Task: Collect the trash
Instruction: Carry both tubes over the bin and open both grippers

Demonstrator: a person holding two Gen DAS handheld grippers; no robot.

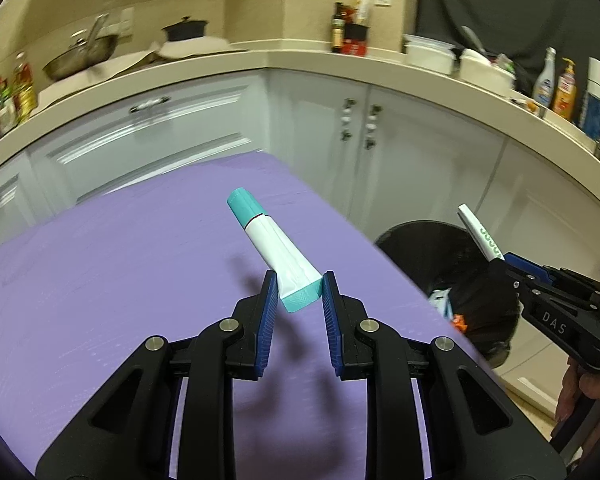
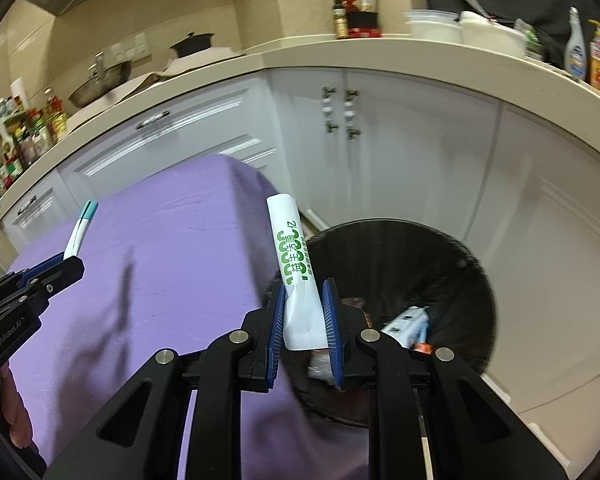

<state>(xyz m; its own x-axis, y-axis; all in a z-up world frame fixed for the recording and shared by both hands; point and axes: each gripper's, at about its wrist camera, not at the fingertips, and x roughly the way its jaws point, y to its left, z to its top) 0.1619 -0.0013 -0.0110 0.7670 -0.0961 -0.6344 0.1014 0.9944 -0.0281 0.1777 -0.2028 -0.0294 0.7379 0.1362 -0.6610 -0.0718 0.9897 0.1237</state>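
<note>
Purple cloth (image 1: 120, 280), smooth and matte, covered the table under both grippers. The left gripper (image 1: 300, 286) pinched the flat crimped end of one white tube with a ribbed teal cap (image 1: 274, 246), its blue ridged pads pressed on the crimp, the cap aimed toward eleven o'clock above the cloth. The right gripper (image 2: 303, 312) pinched one white paper sachet with green print (image 2: 296, 268), which stood nearly upright and slightly creased between its pads. One round bin with a glossy black liner (image 2: 452, 264) sat at three o'clock of the table, directly beyond the right gripper. Inside lay some crumpled wrappers (image 2: 406, 326), partly hidden by the gripper fingers and too blurred to count. Part of a hand (image 2: 14, 404) showed at the frame's edge, cut off.
</note>
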